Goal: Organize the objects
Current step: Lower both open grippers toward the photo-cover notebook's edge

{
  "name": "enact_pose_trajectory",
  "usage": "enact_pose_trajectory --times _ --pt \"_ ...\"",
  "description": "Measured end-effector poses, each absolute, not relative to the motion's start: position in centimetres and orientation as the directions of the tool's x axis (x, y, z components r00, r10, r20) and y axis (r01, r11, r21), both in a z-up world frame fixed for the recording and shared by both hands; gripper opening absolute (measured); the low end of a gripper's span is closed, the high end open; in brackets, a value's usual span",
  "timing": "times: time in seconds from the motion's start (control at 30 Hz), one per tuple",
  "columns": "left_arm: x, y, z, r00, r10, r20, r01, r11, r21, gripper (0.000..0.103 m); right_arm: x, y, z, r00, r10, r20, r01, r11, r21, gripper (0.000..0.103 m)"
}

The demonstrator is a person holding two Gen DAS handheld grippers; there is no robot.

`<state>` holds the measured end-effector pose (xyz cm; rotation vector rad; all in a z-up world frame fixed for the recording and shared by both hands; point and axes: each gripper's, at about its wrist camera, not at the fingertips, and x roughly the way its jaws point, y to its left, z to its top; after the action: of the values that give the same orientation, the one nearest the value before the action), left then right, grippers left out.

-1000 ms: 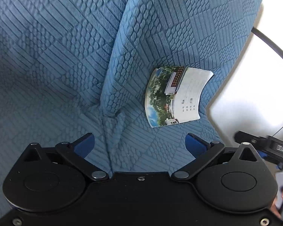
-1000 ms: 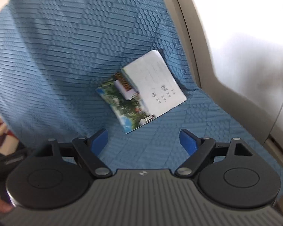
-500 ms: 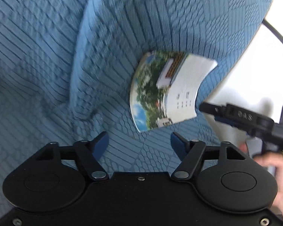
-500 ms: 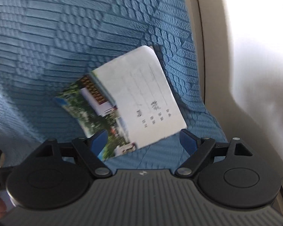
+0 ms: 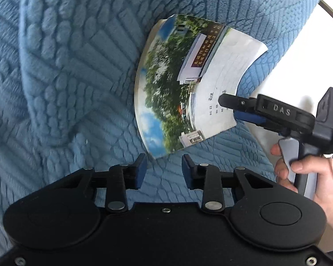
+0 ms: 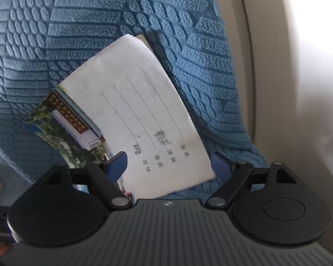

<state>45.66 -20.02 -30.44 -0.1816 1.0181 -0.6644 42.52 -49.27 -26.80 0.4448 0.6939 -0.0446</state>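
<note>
At centre of left wrist frame, booklet (image 5: 184, 84) lies on blue quilted sofa cover (image 5: 66, 66). Left gripper (image 5: 163, 169) jaws, just narrowing, hold nothing. Right gripper (image 6: 168, 163) wide open, straddling white corner, unclamped. Thin, light, floppy paper; pinch free edge.

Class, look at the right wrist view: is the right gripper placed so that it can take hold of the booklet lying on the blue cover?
Probably yes. The right gripper stands open with the booklet edge already between its fingers, and nothing blocks it on the blue cover.
</note>
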Motion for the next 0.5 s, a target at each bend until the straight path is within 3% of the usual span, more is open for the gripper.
enact_pose_trajectory --times 0.33,0.5 --pt "46.0 -20.5 -30.7 0.356 -0.591 -0.724 0.435 0.791 -0.431 0.024 44.5 -50.7 -28.4 0.781 0.205 -0.590 0.108 0.886 0.452 0.086" --pt "45.6 -20.2 -30.8 0.359 -0.594 -0.720 0.429 0.790 -0.438 0.023 44.4 -52.1 -28.7 0.774 0.312 -0.552 0.064 0.827 0.558 0.087"
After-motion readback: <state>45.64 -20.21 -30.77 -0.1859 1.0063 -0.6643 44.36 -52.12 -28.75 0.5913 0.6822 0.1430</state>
